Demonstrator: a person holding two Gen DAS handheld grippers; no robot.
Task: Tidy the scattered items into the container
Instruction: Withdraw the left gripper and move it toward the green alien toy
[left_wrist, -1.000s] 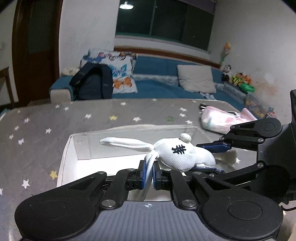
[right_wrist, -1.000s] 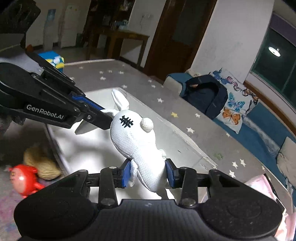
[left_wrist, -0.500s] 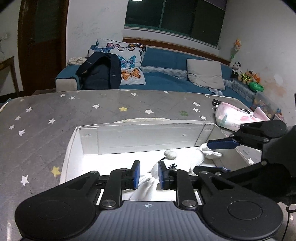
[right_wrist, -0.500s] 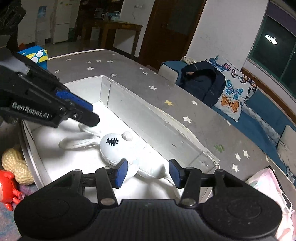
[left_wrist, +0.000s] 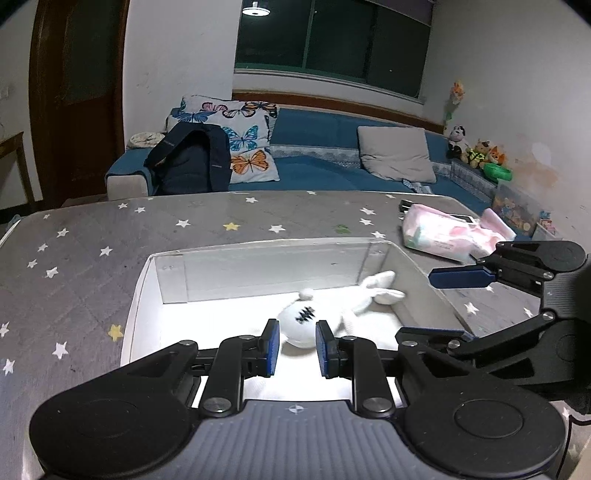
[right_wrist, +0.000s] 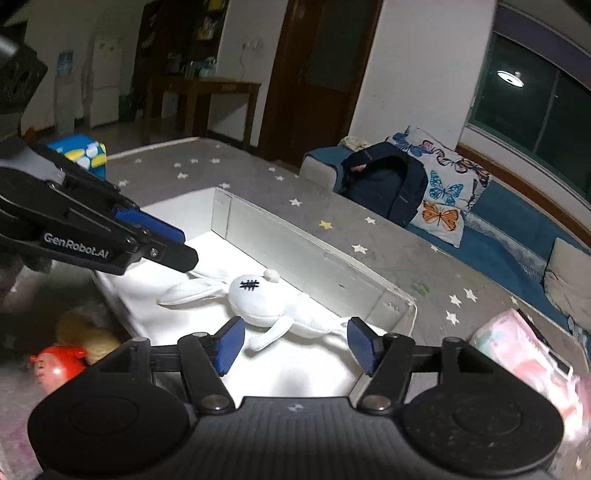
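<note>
Left wrist view: the white plush rabbit (left_wrist: 325, 314) lies inside the white container (left_wrist: 144, 295), released. The left gripper (left_wrist: 293, 349) stands narrowly parted, clear of it.

Right wrist view: the right gripper (right_wrist: 295, 345) jaws are opening, nothing pressed between. A red toy (right_wrist: 55, 365) awaits collection outside.

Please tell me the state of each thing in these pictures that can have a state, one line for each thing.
White plush rabbit: lying flat inside the container, held by no claw.
Container: open on top, rabbit inside.
Left claw: open, nothing gripped.
Right claw: opening, pads clear of the rabbit.
Red toy: outside the container.
Pink packet: outside, on the star cloth.
</note>
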